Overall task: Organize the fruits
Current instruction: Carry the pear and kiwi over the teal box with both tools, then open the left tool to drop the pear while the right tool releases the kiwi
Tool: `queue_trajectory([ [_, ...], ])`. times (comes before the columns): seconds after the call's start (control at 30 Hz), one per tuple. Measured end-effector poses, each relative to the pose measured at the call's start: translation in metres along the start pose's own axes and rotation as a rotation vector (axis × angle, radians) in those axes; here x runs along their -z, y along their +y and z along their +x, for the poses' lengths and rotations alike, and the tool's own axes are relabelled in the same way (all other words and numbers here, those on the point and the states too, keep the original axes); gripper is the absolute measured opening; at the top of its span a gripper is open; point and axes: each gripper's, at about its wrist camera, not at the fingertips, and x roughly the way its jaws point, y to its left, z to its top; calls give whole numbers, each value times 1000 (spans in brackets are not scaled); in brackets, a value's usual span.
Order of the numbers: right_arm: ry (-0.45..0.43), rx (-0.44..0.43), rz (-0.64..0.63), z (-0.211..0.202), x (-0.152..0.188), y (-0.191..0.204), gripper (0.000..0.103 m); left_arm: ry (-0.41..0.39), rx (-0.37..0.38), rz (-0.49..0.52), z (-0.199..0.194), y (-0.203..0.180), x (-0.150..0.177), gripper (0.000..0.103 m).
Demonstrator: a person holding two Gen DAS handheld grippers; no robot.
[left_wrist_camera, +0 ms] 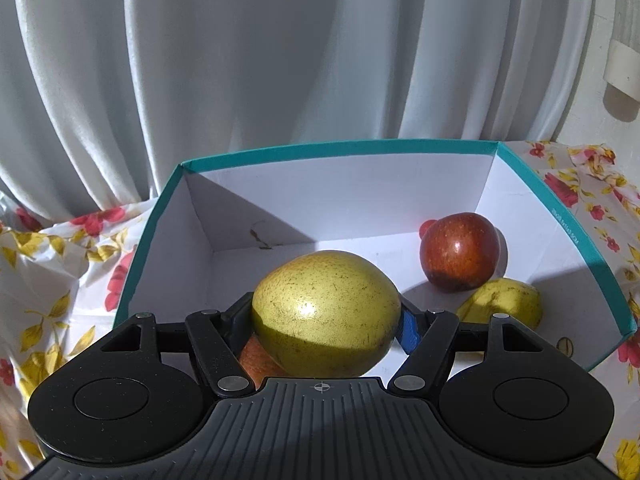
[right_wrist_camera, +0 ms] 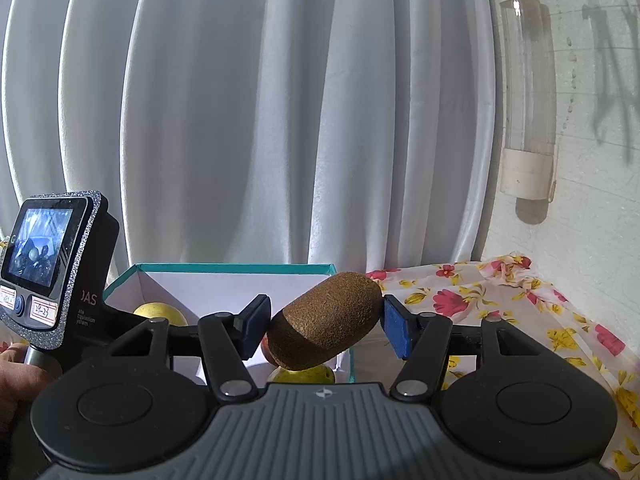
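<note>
My left gripper (left_wrist_camera: 326, 316) is shut on a large yellow-green pear (left_wrist_camera: 326, 308) and holds it over the near side of a white box with a teal rim (left_wrist_camera: 340, 148). Inside the box lie a red apple (left_wrist_camera: 460, 252), a second yellow pear (left_wrist_camera: 504, 304), and an orange-red fruit (left_wrist_camera: 254, 360) partly hidden under the held pear. My right gripper (right_wrist_camera: 326, 328) holds a brown kiwi (right_wrist_camera: 326, 320) between its blue pads (right_wrist_camera: 396, 328), tilted, just in front of the same box (right_wrist_camera: 236, 268). The right pad sits at the kiwi's end.
A floral cloth (right_wrist_camera: 500, 304) covers the table around the box. White curtains (left_wrist_camera: 240, 60) hang close behind. The left gripper's screen unit (right_wrist_camera: 44, 256) shows at the left in the right wrist view. A clear tube (right_wrist_camera: 528, 92) hangs on the right wall.
</note>
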Motion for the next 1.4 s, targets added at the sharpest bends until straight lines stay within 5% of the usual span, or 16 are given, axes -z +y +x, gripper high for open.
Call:
queue_trajectory([
  [1.4,7,-11,-6,0,-3,0,60,37,-17,22,20,-4,8,74],
])
